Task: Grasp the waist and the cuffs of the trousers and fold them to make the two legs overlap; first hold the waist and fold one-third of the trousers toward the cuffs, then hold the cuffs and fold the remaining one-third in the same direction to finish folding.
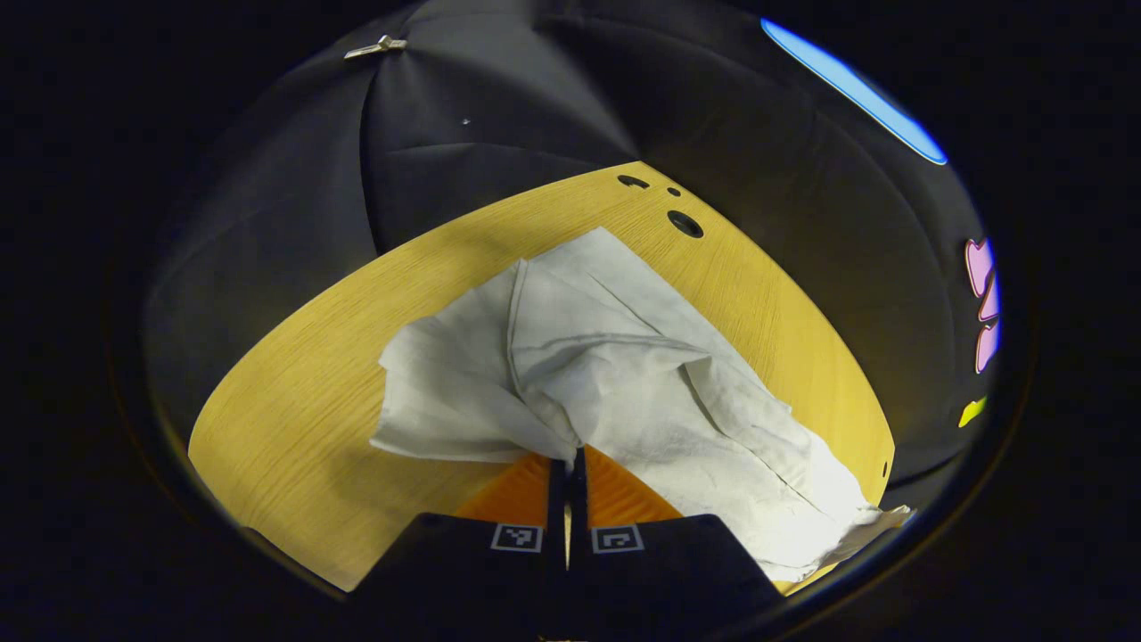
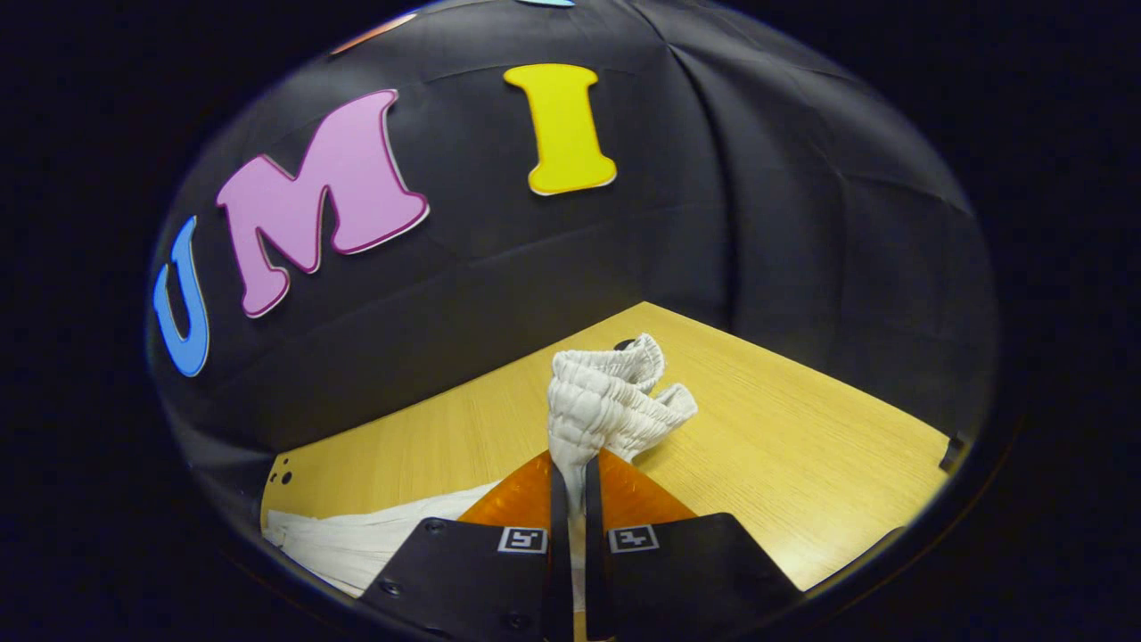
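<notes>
White trousers (image 1: 615, 374) lie crumpled on the yellow wooden table (image 1: 303, 392), one leg running toward the far corner and the rest trailing to the lower right. My left gripper (image 1: 568, 464) is shut on a fold of the trouser cloth at its near edge. In the right gripper view the ribbed elastic waistband (image 2: 611, 392) stands bunched up above the table (image 2: 802, 464), pinched between the fingers of my right gripper (image 2: 575, 477). More of the white cloth (image 2: 374, 539) hangs down to the lower left.
Dark round holes (image 1: 685, 223) mark the table's far corner. The black booth wall (image 1: 499, 116) closes in behind the table on both sides. The table edge (image 2: 927, 499) runs close at the right in the right gripper view.
</notes>
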Demonstrator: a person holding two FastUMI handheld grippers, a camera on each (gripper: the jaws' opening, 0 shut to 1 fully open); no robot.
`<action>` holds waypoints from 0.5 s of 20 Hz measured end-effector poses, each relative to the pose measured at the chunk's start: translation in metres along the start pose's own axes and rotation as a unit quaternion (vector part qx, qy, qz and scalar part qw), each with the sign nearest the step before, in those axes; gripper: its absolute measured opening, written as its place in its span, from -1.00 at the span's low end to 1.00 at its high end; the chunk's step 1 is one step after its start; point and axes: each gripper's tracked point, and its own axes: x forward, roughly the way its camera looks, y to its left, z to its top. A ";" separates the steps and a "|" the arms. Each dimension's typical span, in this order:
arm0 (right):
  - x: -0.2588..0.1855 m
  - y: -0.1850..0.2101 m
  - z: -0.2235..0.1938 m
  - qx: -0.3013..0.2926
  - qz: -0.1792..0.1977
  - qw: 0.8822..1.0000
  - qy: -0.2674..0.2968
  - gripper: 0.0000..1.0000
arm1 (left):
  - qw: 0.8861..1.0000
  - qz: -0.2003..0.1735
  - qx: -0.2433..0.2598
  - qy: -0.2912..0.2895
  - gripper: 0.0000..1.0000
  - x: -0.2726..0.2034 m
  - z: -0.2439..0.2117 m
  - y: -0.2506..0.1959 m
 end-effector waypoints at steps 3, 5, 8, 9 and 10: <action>-0.012 0.041 -0.005 -0.058 0.051 0.997 0.000 -0.80 | 1.000 -0.007 -0.002 -0.002 -0.87 0.001 0.000 -0.001; -0.017 0.067 -0.013 -0.079 0.077 0.994 0.003 -0.80 | 1.000 -0.012 -0.003 -0.003 -0.87 0.000 0.002 -0.002; -0.020 0.099 -0.025 -0.095 0.104 0.990 0.007 -0.80 | 1.000 -0.018 -0.004 -0.005 -0.87 0.002 0.002 -0.003; -0.021 0.108 -0.030 -0.101 0.112 0.988 0.012 -0.80 | 1.000 -0.018 -0.003 -0.006 -0.87 0.002 0.002 -0.003; -0.022 0.117 -0.037 -0.108 0.122 0.987 0.015 -0.80 | 1.000 -0.019 -0.002 -0.007 -0.87 0.002 0.003 -0.003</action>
